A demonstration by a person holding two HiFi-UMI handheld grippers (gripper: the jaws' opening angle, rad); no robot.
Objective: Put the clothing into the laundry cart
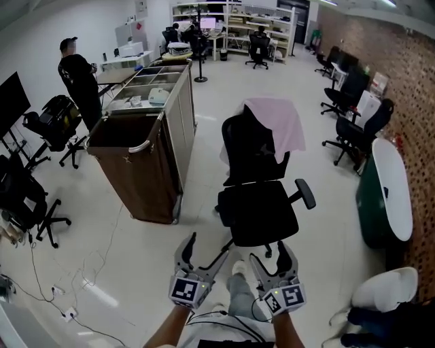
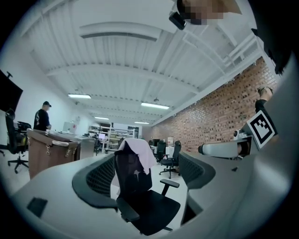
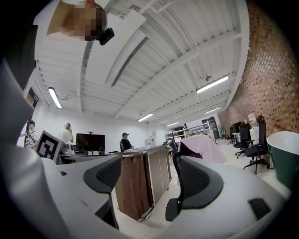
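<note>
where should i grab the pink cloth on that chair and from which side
Pinch the pink garment where it folds over the top edge of the office chair backrest, probably best from above on the seat side. It is draped there and hangs down the back and one side, so the top ridge offers a doubled layer, and lifting straight up should free it without snagging.

I note a large open workroom with a pale, glossy floor (image 1: 204,109). A brick wall (image 1: 408,75) runs along the right side. Black office chairs (image 1: 350,132) stand near it, beside a green table with a white top (image 1: 391,190). White shelving (image 1: 238,20) fills the far end. The ribbed white ceiling (image 3: 154,56) carries strip lights (image 3: 212,84). Loose cables (image 1: 95,265) trail across the floor at left.
</note>
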